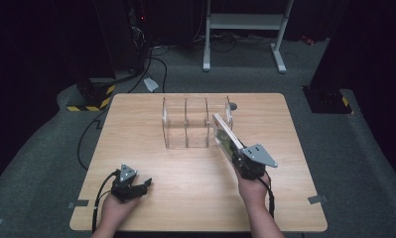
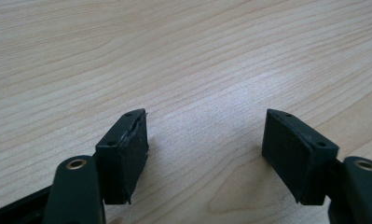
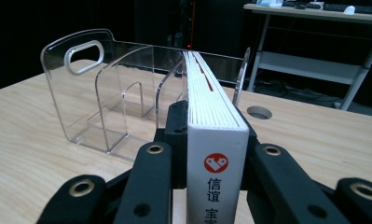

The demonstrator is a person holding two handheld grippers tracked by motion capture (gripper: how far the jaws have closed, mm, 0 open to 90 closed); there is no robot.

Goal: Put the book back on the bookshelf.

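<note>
A clear acrylic file holder with three compartments stands at the table's far middle. My right gripper is shut on a white book, held on edge just above the table and slanting toward the holder's right end. In the right gripper view the jaws press both covers of the book, whose white spine carries a red logo. Its far end lines up with the rightmost slot of the holder; I cannot tell whether it is inside. My left gripper rests near the front left, open, with bare wood between its jaws.
The wooden table has a round cable hole behind the holder's right end. A white metal desk frame stands on the floor beyond the table. Cables run along the floor at the far left.
</note>
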